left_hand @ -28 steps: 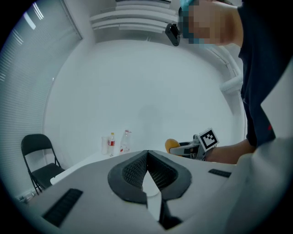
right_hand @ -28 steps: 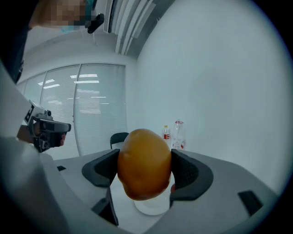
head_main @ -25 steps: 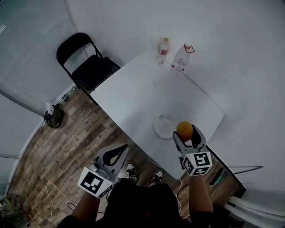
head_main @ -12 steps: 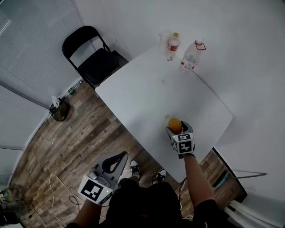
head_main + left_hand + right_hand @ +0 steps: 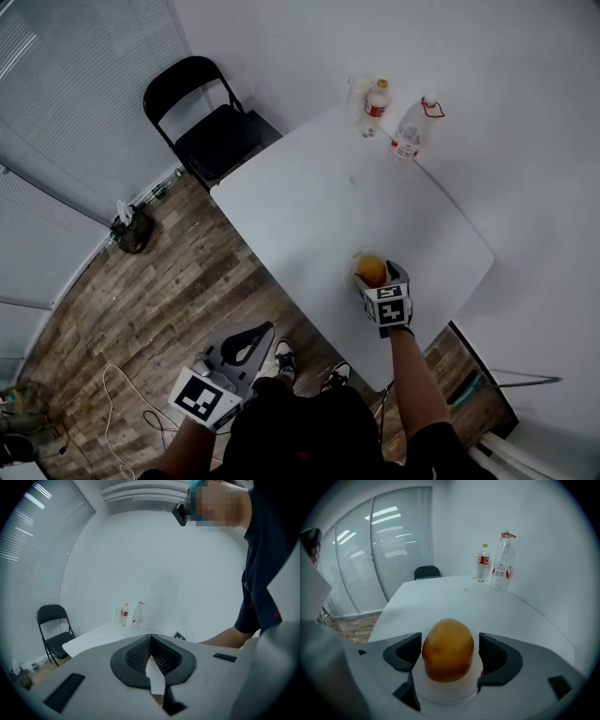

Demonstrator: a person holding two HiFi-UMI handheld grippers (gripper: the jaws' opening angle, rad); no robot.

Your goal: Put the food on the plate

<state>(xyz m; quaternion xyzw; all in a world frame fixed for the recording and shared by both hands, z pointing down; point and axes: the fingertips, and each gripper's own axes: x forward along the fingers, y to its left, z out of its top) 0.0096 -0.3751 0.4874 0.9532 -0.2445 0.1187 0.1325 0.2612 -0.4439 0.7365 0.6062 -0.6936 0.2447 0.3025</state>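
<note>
1. Room: white walls, window blinds (image 5: 66, 112) at far left, wood-plank floor (image 5: 141, 309).
2. Table (image 5: 309, 197): white, set against the right wall, with one corner pointing to the far end.
3. Chair (image 5: 211, 131): black, folding, standing on the floor just beyond the table's far left edge.
4. Far corner of the table: a clear cup (image 5: 356, 91), a small bottle with a red label (image 5: 375, 96) and a taller clear bottle (image 5: 410, 131), grouped close together.
5. Plate (image 5: 440, 693): white and small, on the near part of the table and largely covered by the right tool in the head view.
6. Orange (image 5: 447, 648): round, sitting on the plate between the jaws of the right tool.
7. Right gripper (image 5: 380, 270): low over the plate with its jaws parted either side of the orange. The left pad is at the fruit's skin and a thin strip of plate shows beside the right pad, so the grip is slack.
8. Left gripper (image 5: 151, 638): jaws clenched tip to tip with nothing between them, held over the floor at near left, well apart from the table.
9. Shoes (image 5: 284, 358): the person's, on the floor at the table's near edge.
</note>
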